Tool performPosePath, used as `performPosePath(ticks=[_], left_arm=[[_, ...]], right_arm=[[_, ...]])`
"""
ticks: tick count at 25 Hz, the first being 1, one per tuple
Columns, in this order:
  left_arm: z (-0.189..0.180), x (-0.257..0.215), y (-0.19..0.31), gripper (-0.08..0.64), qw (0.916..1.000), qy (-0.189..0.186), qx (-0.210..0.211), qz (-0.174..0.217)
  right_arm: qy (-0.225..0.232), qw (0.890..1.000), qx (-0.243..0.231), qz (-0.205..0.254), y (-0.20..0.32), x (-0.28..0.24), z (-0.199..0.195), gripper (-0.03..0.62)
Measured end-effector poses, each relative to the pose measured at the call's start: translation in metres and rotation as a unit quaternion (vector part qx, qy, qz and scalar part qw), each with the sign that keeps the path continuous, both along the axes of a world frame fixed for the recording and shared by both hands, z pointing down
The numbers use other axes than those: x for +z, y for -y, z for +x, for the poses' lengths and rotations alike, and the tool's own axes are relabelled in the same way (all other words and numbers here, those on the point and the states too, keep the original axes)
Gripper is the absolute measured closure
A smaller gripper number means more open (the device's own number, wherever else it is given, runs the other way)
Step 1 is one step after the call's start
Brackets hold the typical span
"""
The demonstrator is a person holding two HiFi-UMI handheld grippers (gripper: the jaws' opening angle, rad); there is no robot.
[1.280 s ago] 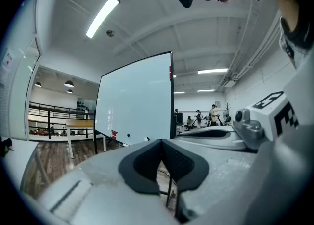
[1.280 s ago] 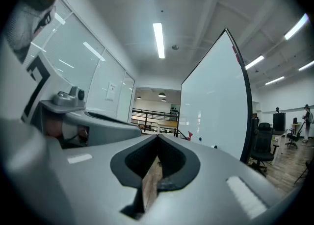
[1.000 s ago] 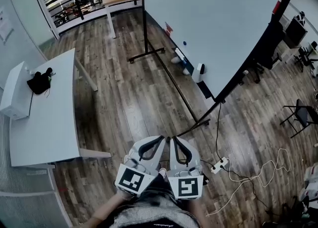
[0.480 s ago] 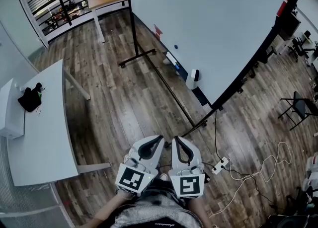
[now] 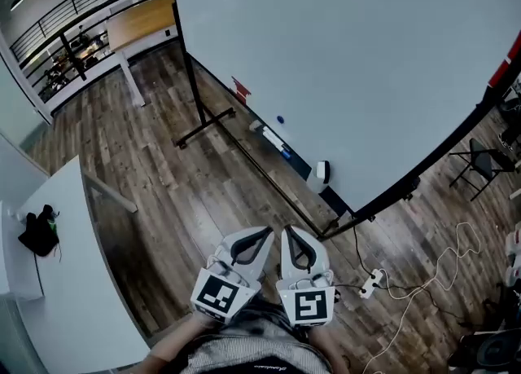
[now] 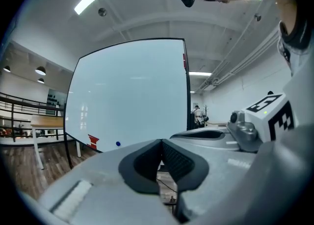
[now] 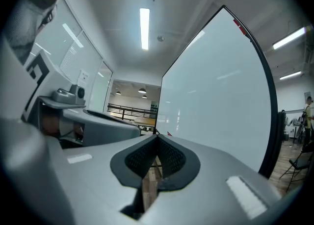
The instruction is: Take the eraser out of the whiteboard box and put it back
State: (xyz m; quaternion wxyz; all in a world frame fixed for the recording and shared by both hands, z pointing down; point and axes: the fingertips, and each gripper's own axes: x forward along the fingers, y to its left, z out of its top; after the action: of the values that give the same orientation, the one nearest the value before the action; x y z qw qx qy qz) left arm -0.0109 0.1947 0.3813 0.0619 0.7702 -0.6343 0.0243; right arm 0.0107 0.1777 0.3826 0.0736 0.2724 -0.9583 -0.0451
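Note:
The big whiteboard (image 5: 350, 63) on its rolling stand fills the upper right of the head view. At its lower edge hangs a small white box (image 5: 323, 172) with a dark thing in its top; whether that is the eraser I cannot tell. My left gripper (image 5: 265, 233) and right gripper (image 5: 286, 232) sit side by side at the bottom of the view, well short of the box, both pointing at the board. Each is shut with nothing between its pads. The left gripper view shows the whiteboard (image 6: 127, 96) ahead, and the right gripper view shows the whiteboard (image 7: 216, 101) to the right.
A white table (image 5: 65, 299) with a black bundle (image 5: 38, 234) stands at the left. The board's stand foot (image 5: 203, 129) and floor bar run across the wooden floor ahead. A power strip (image 5: 370, 283) with a white cable lies at the right, near a dark chair (image 5: 480, 160).
Both grippers have come closer to the whiteboard, still shut and side by side. The board and its box look larger and nearer; the white table has slid off to the left.

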Motion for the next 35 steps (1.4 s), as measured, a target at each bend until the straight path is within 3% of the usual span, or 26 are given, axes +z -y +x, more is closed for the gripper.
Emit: performPosePath(ticks=[10,18,21,26,29,35], left_arm=[[-0.057,0.009,0.032,0.555,0.9985,-0.025,0.048,-0.012],[-0.086,0.004,0.043,0.555,0.9989,-0.035,0.03,0.006],[-0.092,0.006,0.05,0.555,0.999,-0.021,0.036,0.012],[-0.092,0.008,0.074,0.555,0.9984,-0.041,0.038,-0.008],[-0.093,0.01,0.095,0.555,0.9982,-0.021,0.055,-0.008],[-0.077,0.011,0.146,0.555,0.9951,-0.026,0.095,-0.013]], right_arm=[[0.003,0.998,0.052,-0.021,0.031,0.017,-0.061,0.589],[-0.013,0.998,0.064,-0.024,0.045,0.017,-0.078,0.589],[-0.004,0.997,0.069,-0.021,0.057,0.017,-0.08,0.589],[-0.011,0.996,0.083,-0.025,0.082,0.019,-0.079,0.589],[-0.01,0.995,0.098,-0.028,0.101,0.018,-0.077,0.589],[-0.011,0.991,0.127,-0.035,0.145,0.021,-0.065,0.589]])
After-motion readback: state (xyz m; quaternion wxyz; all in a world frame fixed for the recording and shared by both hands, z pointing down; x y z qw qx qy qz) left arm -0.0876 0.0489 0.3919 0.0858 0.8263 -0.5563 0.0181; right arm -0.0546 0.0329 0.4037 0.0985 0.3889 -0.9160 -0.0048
